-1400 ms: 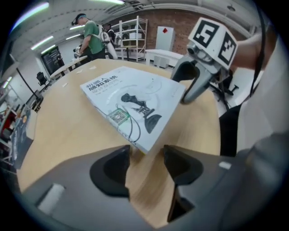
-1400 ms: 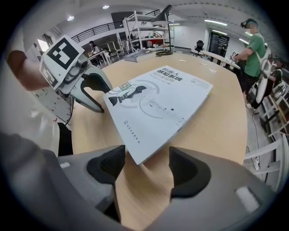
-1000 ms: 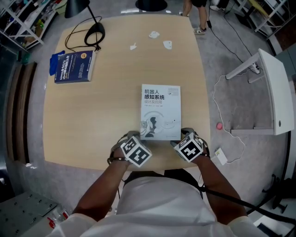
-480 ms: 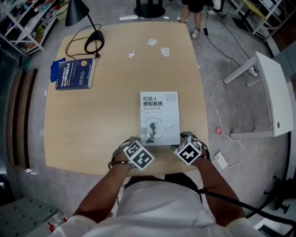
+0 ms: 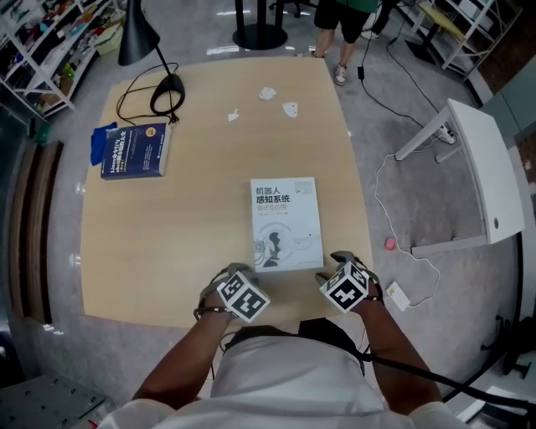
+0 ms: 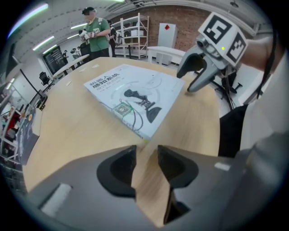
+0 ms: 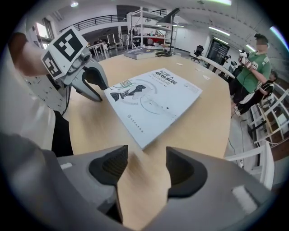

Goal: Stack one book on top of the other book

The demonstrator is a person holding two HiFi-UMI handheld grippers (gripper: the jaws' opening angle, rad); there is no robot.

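My left gripper [image 6: 146, 151] just opening jaws wider, only bare table [image 6: 67, 135] between them. My head view lifts: person [image 5: 339, 17] past table's far end shows more.

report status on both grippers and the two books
Left gripper open, empty, jaws just opening; right gripper open, empty. White book flat just ahead of both; blue book far left, not stacked. Lamp base sits beside blue book.

- White book [image 5: 286, 223] lies flat, cover up, near the table's front edge.
- Blue book [image 5: 134, 151] lies flat at the far left corner, well apart.
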